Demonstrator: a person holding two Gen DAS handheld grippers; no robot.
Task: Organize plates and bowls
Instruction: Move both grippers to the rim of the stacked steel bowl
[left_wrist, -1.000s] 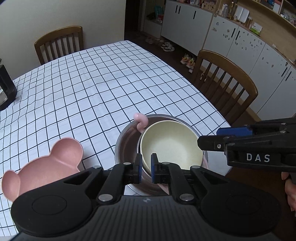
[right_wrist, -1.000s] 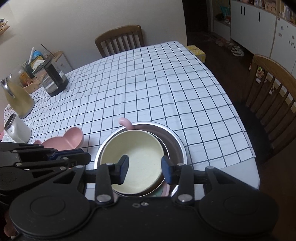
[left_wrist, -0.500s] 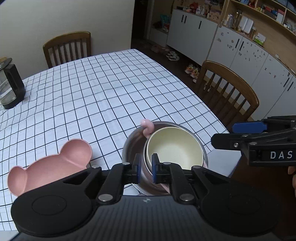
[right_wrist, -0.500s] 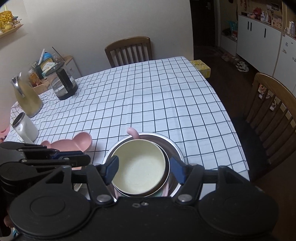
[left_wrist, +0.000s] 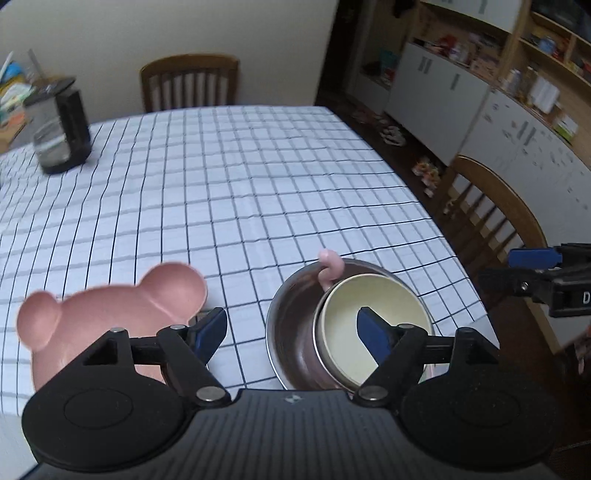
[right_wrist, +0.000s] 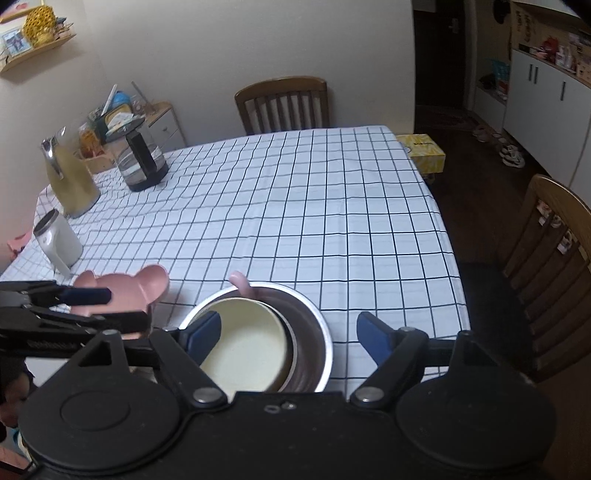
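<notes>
The left claw (left_wrist: 291, 334) is standing released, its jaws having just been opening, with nothing pressed between the blue pads (left_wrist: 371, 336); the right claw (right_wrist: 288, 334) is likewise released and has just been spreading wider, gripping nothing. Just beyond both, the cream bowl (left_wrist: 373, 325) is sitting nested inside the steel bowl (left_wrist: 295, 332), leaning toward one side of it rather than lying centred, and a pink handle-like piece (left_wrist: 330, 267) is poking up at the far rim; what it belongs to is hidden. To the left, the pink bear-shaped plate (left_wrist: 110, 317) is lying flat on the checked surface (left_wrist: 240, 192), near the steel bowl but apart from it. The cream bowl is looking light, stiff and matte, so a pinch across its thin rim should be holding well. The steel bowl is probably heavier and slick, and its rolled rim is the only place to take hold. The bear plate is looking rigid and light, likely plastic, and one of its raised ears or the outer edge is offering the easiest pinch. A glass kettle (right_wrist: 142, 160) is standing well apart at the far corner.
</notes>
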